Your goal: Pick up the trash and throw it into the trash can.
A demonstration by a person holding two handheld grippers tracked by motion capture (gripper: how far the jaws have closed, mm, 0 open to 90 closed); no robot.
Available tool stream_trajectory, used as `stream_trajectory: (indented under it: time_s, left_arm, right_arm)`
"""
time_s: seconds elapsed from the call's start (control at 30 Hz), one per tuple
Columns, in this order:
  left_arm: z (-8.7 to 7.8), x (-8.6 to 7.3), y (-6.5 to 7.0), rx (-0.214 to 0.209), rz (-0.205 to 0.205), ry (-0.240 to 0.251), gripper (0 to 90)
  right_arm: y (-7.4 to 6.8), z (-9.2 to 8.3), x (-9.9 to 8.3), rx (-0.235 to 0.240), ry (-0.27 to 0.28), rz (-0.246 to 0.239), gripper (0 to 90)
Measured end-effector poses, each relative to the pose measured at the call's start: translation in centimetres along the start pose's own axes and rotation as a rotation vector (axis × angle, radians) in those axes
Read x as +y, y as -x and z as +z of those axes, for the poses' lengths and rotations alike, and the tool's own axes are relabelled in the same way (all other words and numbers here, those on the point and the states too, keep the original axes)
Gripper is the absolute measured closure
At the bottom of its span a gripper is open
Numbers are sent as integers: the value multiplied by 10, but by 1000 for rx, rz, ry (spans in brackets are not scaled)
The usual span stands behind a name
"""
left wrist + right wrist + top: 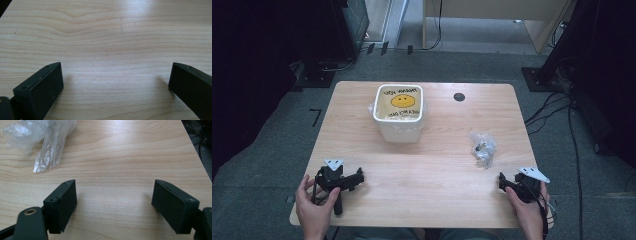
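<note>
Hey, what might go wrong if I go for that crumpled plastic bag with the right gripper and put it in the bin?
The clear plastic bag is thin and crumpled, so the right gripper, jaws open, may pinch only a loose fold and let it slip. Something small seems to sit inside and could drop out. The white bin looks light and lined; a bump might shift it on the table.

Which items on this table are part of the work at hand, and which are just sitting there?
In play:
- crumpled clear plastic bag, nearest the right gripper
- left gripper, open over bare wood
- right gripper, jaws open, nothing between them

Likely just there, though it may matter later:
- white lined bin with a smiley face
- dark round hole in the table
</note>
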State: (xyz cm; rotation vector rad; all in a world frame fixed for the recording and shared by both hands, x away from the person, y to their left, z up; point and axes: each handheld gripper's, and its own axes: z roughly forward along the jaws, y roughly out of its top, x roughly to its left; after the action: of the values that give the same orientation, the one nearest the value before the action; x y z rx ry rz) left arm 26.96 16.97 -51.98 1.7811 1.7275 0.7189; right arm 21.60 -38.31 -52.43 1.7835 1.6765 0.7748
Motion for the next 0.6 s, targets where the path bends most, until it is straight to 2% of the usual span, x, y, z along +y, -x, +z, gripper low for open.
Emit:
stream_trajectory:
  time_s: [0.17, 0.33, 0.5, 0.6]
  left_arm:
    - [0, 0, 0, 0, 0, 0, 0]
    - [0, 0, 0, 0, 0, 0, 0]
    - [0, 0, 0, 0, 0, -1, 0]
    - [0, 0, 0, 0, 0, 0, 0]
  right_arm:
    - [0, 0, 0, -4, 1, -1, 200]
    - [0, -1, -1, -16, 13, 12, 260]
    - [-1, -2, 3, 11, 10, 54, 242]
    - [-5, -5, 6, 35, 35, 51, 217]
